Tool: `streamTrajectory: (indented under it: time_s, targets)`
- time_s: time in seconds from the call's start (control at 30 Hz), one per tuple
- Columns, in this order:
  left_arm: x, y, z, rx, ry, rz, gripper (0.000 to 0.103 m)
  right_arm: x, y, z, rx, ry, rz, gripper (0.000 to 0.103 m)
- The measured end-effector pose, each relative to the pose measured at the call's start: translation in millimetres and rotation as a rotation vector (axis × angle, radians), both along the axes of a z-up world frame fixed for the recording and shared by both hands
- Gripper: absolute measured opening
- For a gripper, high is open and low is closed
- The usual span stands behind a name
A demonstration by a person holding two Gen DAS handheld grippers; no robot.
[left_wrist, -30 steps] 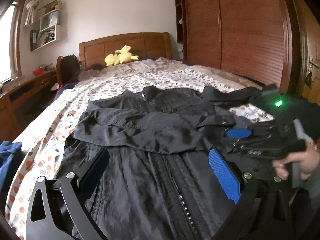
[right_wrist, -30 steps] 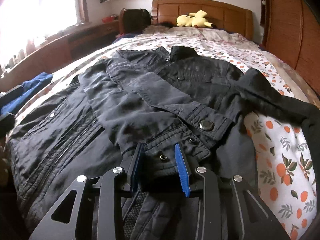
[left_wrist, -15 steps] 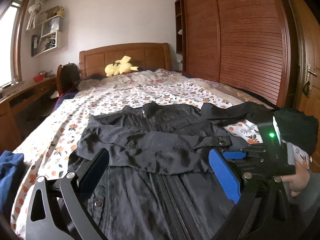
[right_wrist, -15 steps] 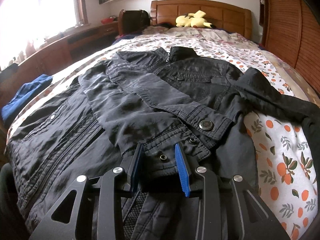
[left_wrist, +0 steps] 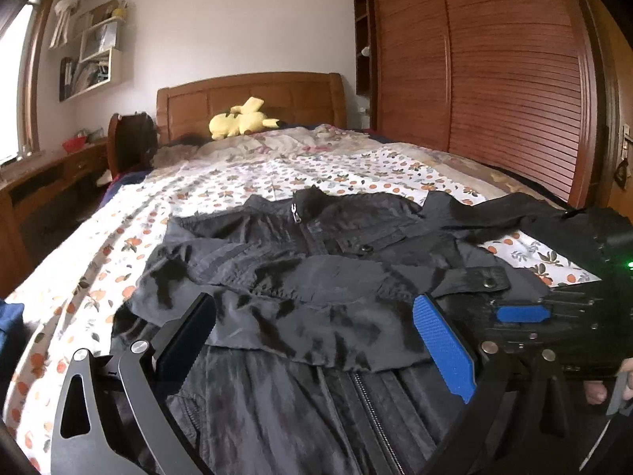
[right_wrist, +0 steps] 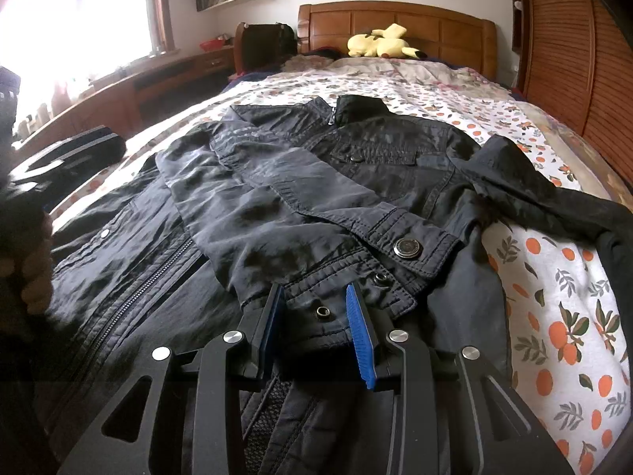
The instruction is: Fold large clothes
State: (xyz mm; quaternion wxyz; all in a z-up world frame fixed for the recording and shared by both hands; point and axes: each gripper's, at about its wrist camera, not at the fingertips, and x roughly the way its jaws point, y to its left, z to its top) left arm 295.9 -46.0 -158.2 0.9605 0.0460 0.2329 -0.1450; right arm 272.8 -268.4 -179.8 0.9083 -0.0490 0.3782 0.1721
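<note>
A black jacket (left_wrist: pixel 300 261) lies front up on the bed, zipper toward me. One sleeve (right_wrist: pixel 277 217) is folded across its chest. My right gripper (right_wrist: pixel 316 308) holds the snap cuff (right_wrist: pixel 356 277) of that sleeve between its blue pads, with the jaws part closed on the fabric. It also shows in the left wrist view (left_wrist: pixel 522 312) at the right. My left gripper (left_wrist: pixel 312 336) is open and empty, above the jacket's lower front. The other sleeve (right_wrist: pixel 554 206) trails off to the right over the sheet.
The bed has an orange-print sheet (right_wrist: pixel 554 297) and a wooden headboard (left_wrist: pixel 253 95) with a yellow plush toy (left_wrist: pixel 241 118). A wooden wardrobe (left_wrist: pixel 494 79) stands to the right, a desk (right_wrist: pixel 130 91) and a window to the left. Blue cloth (left_wrist: pixel 10 332) lies at the left edge.
My left gripper has lifted and drawn back, so more of the room shows. My right gripper has stayed on the cuff. The jacket has not moved.
</note>
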Motion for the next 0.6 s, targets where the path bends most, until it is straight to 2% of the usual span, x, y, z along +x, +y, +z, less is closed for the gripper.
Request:
streamTrajectory:
  time_s: [0.33,0.6]
  targets:
    - [9.7,1.5,-33.3,-0.005,0.021,0.015,0.100,-0.2,0.1,6.9,0.007,-0.018,-0.018,0.032]
    - [2.3,4.0,-33.6,-0.015,-0.018,0.026,0.100,-3.2,-6.1,21.7,0.018,-0.062,-0.040,0.033]
